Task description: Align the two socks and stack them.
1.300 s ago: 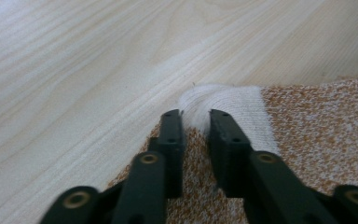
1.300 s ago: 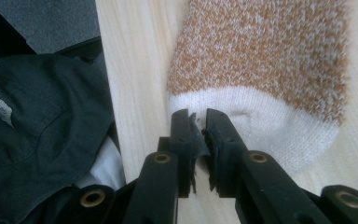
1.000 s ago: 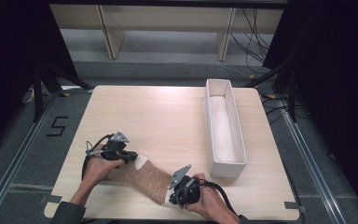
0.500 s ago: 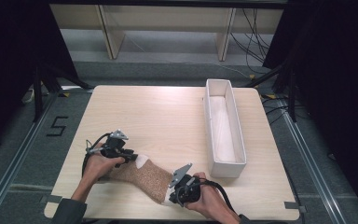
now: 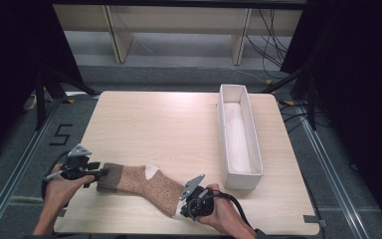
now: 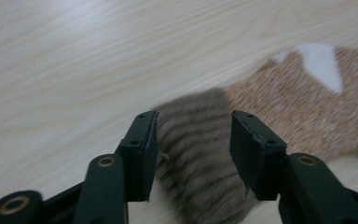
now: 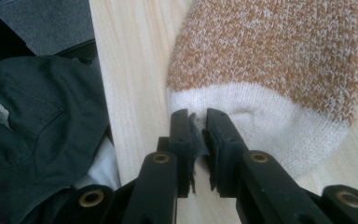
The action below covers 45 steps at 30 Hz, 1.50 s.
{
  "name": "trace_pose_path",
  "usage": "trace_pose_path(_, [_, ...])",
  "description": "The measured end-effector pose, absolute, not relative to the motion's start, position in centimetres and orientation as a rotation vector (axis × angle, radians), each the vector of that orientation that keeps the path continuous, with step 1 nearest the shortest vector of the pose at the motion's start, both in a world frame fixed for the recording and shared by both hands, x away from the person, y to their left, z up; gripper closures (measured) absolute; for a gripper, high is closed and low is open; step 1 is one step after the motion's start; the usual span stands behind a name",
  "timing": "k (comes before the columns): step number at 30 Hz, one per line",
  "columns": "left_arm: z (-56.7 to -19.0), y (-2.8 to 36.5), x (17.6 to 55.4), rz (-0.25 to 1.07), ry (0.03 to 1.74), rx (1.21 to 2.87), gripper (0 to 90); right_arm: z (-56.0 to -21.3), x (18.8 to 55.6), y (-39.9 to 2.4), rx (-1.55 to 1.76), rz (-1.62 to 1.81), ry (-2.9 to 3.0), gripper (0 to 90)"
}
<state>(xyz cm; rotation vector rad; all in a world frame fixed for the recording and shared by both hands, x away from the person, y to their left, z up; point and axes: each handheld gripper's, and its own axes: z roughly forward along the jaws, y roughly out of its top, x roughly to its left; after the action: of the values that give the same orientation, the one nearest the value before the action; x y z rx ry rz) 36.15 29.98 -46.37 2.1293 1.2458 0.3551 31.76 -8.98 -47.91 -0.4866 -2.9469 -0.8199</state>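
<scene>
Sock [image 5: 142, 183] stretched flat along the near edge of the surface [image 5: 169, 124], cuff toward the near left corner, white toe toward the person. The right gripper [image 7: 197, 128] is clenched on a pinch of that white toe [image 7: 261, 116], knit bunched between its jaws, and pins this end at the near edge. The left gripper [image 6: 193, 140] has just been opening; its jaws now straddle the brown ribbed cuff [image 6: 196, 154] with a gap on each side, so the cuff lies between them but is let go. By the look of it, the straightening step is ending at the cuff end. A white tray [image 5: 238, 134] waits along the right edge, empty. Folding or lifting the sock would next call for a fresh left-hand grip while the toe stays held.
</scene>
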Motion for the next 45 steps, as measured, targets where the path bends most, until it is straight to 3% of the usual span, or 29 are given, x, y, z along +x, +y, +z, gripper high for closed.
trace_pose_path(5, [-48.0, 30.0, 35.3, 0.31, 1.21, 2.147, 72.3, -48.0, 31.8, -9.0, -0.49, -0.822, -2.95, 81.5])
trace_pose_path(9, [-47.7, 29.7, 34.8, 0.304, 1.194, 2.172, 76.5, -48.0, 31.8, -9.1, -0.503, -0.82, -2.946, 81.4])
trace_pose_path(20, [-46.7, 29.1, 34.6, 0.379, 1.157, 2.204, 75.3, -46.3, 32.3, -9.2, -0.549, -0.951, -2.969, 77.6])
trace_pose_path(25, [-46.3, 28.5, 34.4, 0.414, 1.121, 2.186, 83.2, -47.5, 32.8, -7.8, -0.492, -0.906, -3.005, 84.9])
trace_pose_path(31, [-45.5, 27.7, 34.1, 0.43, 1.05, 2.163, 83.9, -47.7, 32.9, -8.0, -0.52, -0.882, -2.998, 87.2])
trace_pose_path(34, [-45.0, 27.1, 33.7, 0.464, 1.04, 2.132, 82.4, -47.9, 33.0, -8.0, -0.486, -0.883, -3.012, 87.3])
trace_pose_path(39, [-43.6, 27.4, 33.6, 0.53, 1.066, 2.088, 71.2, -47.9, 32.8, -8.0, -0.515, -0.868, -3.0, 87.2])
trace_pose_path(45, [-45.7, 26.6, 34.2, 0.456, 1.034, 2.194, 81.6, -48.0, 32.9, -8.1, -0.519, -0.863, -2.995, 87.2])
